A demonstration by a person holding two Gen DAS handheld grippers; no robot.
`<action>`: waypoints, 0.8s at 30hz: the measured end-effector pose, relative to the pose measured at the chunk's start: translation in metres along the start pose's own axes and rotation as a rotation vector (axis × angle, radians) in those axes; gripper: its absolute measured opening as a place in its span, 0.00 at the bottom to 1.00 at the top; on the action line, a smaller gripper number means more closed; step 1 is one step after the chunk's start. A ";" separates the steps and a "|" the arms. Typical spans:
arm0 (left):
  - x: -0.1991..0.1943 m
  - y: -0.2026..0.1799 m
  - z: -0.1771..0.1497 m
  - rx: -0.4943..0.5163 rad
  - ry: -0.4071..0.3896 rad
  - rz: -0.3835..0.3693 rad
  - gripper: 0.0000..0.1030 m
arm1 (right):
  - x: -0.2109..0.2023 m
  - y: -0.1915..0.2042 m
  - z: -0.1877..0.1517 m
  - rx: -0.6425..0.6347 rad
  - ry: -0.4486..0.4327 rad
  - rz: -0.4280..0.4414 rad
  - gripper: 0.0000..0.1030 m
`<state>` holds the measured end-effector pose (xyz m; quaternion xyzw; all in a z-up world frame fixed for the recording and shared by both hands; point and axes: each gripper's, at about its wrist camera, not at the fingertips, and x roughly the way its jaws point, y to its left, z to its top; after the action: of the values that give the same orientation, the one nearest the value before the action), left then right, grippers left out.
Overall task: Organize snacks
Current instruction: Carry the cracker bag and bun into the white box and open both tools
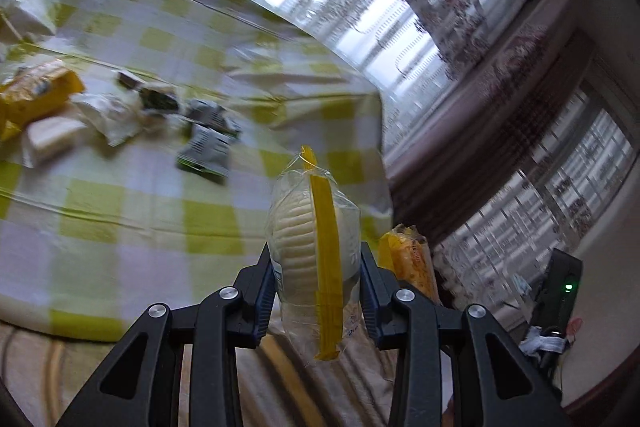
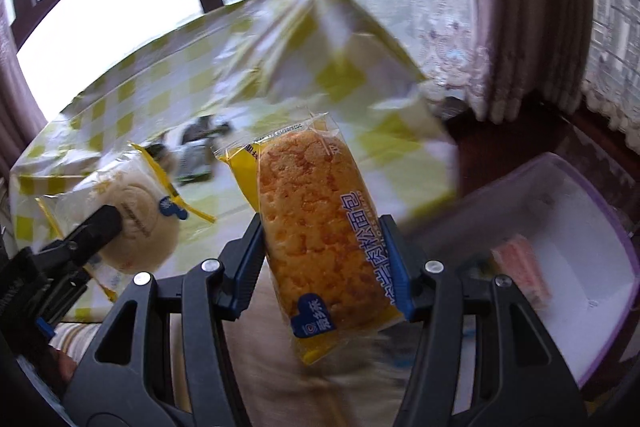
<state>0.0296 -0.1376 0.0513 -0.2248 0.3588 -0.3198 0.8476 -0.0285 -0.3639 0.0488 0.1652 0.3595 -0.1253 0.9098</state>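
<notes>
My left gripper [image 1: 318, 287] is shut on a clear-wrapped round white pastry [image 1: 298, 239] with a yellow stripe, held edge-on above the table's near edge. The right wrist view shows the same pastry [image 2: 136, 223] at lower left, clamped by the left gripper's fingers [image 2: 94, 231]. My right gripper [image 2: 324, 267] is shut on a yellow-wrapped orange bread bun [image 2: 316, 223] with blue lettering, held upright. That bun [image 1: 414, 259] also peeks in just right of the left gripper. Several loose snack packets [image 1: 204, 147] lie on the checked tablecloth [image 1: 160, 211].
A white bin with a purple rim [image 2: 568, 227] sits at lower right, something pink inside it. A yellow packet [image 1: 40, 91] and white packets lie at the table's left. Curtains [image 1: 480, 67] and windows are beyond the table; striped fabric lies below both grippers.
</notes>
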 end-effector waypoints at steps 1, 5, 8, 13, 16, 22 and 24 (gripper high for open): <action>0.004 -0.007 -0.004 0.010 0.019 -0.017 0.37 | -0.001 -0.009 -0.001 0.008 0.004 -0.015 0.57; 0.016 -0.032 -0.015 0.057 0.074 -0.062 0.37 | -0.005 -0.052 -0.005 0.053 0.019 -0.093 0.57; 0.025 -0.047 -0.023 0.086 0.110 -0.091 0.37 | -0.007 -0.077 -0.006 0.085 0.029 -0.135 0.57; 0.036 -0.068 -0.034 0.127 0.168 -0.138 0.38 | -0.013 -0.110 -0.006 0.131 0.038 -0.201 0.57; 0.043 -0.084 -0.042 0.182 0.207 -0.165 0.43 | -0.016 -0.120 -0.004 0.154 0.035 -0.250 0.58; 0.040 -0.094 -0.045 0.223 0.188 -0.137 0.62 | -0.020 -0.122 0.003 0.152 0.005 -0.255 0.75; 0.039 -0.091 -0.044 0.212 0.183 -0.125 0.62 | -0.020 -0.120 0.004 0.147 0.005 -0.245 0.75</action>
<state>-0.0172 -0.2351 0.0600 -0.1260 0.3840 -0.4273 0.8087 -0.0819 -0.4731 0.0396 0.1867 0.3689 -0.2610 0.8723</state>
